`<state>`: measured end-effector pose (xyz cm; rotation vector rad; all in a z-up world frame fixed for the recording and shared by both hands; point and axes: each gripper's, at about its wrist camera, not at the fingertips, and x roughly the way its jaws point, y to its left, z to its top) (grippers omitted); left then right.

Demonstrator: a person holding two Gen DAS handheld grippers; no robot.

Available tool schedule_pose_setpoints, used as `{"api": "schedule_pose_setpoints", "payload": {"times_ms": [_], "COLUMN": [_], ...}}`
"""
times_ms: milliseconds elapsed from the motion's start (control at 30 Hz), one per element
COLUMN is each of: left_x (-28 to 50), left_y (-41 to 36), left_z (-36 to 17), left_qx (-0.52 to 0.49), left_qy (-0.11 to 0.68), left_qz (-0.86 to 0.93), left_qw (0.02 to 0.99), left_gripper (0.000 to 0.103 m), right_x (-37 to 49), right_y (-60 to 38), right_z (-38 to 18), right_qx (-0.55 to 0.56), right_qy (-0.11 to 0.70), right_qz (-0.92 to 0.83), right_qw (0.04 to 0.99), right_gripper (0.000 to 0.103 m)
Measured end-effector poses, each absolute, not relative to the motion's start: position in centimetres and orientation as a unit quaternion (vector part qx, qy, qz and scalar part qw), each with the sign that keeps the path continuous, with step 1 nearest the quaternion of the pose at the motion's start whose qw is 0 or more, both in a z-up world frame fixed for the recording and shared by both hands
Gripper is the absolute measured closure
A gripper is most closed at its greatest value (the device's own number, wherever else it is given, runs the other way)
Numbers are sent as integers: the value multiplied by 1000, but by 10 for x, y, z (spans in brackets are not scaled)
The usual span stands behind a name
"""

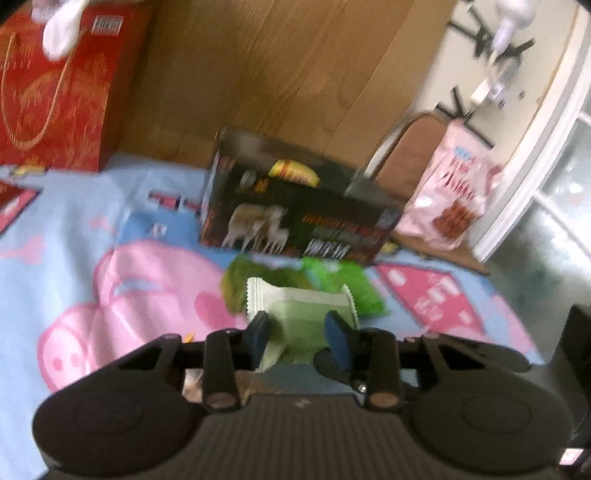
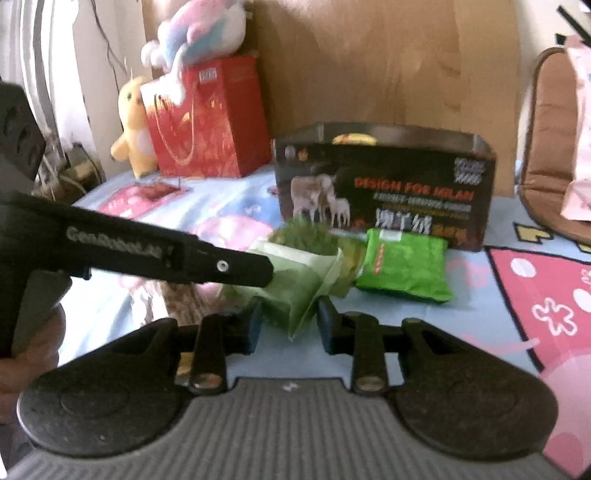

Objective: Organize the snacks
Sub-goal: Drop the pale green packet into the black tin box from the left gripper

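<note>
A pale green snack packet [image 1: 301, 314] sits between the blue pads of my left gripper [image 1: 298, 332], which is shut on it. In the right wrist view the same packet [image 2: 295, 291] hangs tilted, with the left gripper's finger [image 2: 240, 267] reaching in from the left onto it. The packet's lower corner pokes down between the fingers of my right gripper [image 2: 290, 321], which stands open around it. Just behind lie a bright green packet [image 2: 404, 269] and a darker green one [image 2: 308, 236]. A black printed box [image 2: 388, 184] stands behind them.
Everything rests on a bed [image 1: 110, 221] with a blue and pink cartoon cover. A red gift bag [image 2: 210, 122] with plush toys [image 2: 199, 29] stands at the back left, against a wooden headboard [image 2: 369, 66]. A pink bag [image 1: 450, 184] lies on a brown chair to the right.
</note>
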<state>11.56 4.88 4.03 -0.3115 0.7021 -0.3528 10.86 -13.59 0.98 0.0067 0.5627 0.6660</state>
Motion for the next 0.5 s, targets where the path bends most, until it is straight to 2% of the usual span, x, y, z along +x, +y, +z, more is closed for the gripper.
{"api": "schedule_pose_setpoints", "payload": {"times_ms": [267, 500], "left_x": [167, 239], "left_y": [38, 33], "left_z": [90, 77], "left_qx": [-135, -136], "left_qy": [274, 295], "left_qz": [-189, -161], "left_qw": [933, 932], "left_gripper": [67, 63], "right_x": [141, 216], "right_y": [-140, -130], "right_z": [55, 51], "right_qx": [2, 13], "right_qy": [187, 220], "right_qz": [292, 272], "right_qw": [938, 937], "right_gripper": [70, 68]}}
